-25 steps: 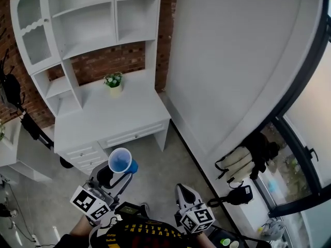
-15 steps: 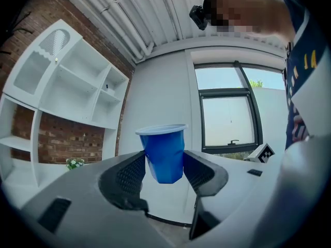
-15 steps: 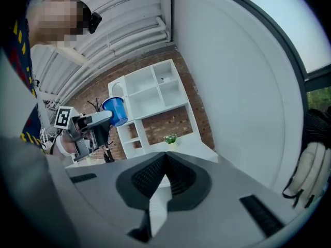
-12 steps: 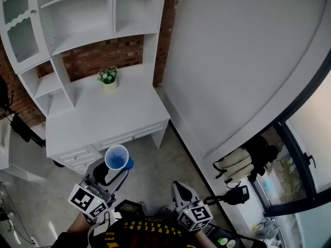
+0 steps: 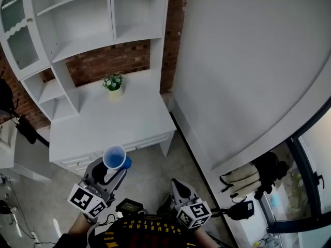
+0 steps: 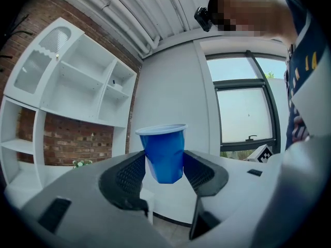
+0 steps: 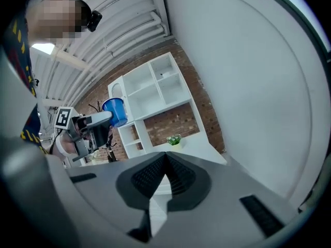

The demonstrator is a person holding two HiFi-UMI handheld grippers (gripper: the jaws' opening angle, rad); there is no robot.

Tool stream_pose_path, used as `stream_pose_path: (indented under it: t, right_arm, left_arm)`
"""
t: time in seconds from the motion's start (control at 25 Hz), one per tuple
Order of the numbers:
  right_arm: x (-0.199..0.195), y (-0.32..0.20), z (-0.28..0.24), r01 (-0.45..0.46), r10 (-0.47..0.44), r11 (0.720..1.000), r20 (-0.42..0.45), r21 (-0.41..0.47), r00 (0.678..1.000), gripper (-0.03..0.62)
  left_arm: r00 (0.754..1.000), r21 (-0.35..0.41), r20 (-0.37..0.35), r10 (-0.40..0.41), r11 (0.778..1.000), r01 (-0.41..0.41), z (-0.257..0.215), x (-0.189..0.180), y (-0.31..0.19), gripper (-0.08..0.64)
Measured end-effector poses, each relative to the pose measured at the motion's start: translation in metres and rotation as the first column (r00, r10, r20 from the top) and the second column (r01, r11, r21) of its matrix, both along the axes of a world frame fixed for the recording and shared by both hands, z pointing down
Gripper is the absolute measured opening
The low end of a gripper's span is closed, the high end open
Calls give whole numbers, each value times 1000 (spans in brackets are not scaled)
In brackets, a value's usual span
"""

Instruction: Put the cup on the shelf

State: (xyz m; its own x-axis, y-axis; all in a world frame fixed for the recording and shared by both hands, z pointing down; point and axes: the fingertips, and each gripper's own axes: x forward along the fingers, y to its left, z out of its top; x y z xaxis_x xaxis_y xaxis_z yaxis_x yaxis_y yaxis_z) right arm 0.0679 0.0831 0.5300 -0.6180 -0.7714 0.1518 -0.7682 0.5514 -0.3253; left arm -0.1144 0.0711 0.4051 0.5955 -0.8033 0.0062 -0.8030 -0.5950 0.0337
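Note:
A blue plastic cup (image 5: 116, 158) stands upright in my left gripper (image 5: 110, 168), which is shut on its lower body, in front of the white desk (image 5: 111, 124). The left gripper view shows the blue cup (image 6: 164, 153) squeezed between the two dark pads, slightly dented. The white shelf unit (image 5: 85, 19) with open compartments rises above the desk against a brick wall; it also shows in the left gripper view as the shelf unit (image 6: 77, 81). My right gripper (image 5: 178, 189) is low at the right, shut with nothing in it. In its own view the cup (image 7: 115, 111) shows far left.
A small potted plant (image 5: 114, 82) stands at the back of the desk. Drawers (image 5: 129, 146) line the desk front. A large white curved wall (image 5: 248, 66) fills the right. Dark bags (image 5: 245, 180) lie by the window at lower right.
The view has moved closer to the desk and shifted a little right; the shelf unit looks larger. The cup stays held in the left gripper. The right gripper stays shut.

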Motion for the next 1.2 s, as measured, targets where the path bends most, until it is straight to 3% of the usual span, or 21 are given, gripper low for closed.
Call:
stream_pose_path:
  t: [0.32,0.68,0.88,1.2]
  right_arm:
    - [54,-82,-5,53,-53,999,3,10,999,-8]
    - [107,-145,-14,78,-78,996,13,39,997,-8]
    - [122,-174,-27,99,-100,993,19,71,995,-8]
    - [123,-235,-66,124,-125,981,-5,148,992,-8]
  left_arm:
    - [999,37,-4,-50,998,50,-21,56,-69,232]
    - [993,56,15,-117,992,116,-28,93,-118,232]
    - [984,80,42,-176,982,172,-39,86,-137,232]
    - [972,112,49,-228,969,222,-73,45,-180,232]
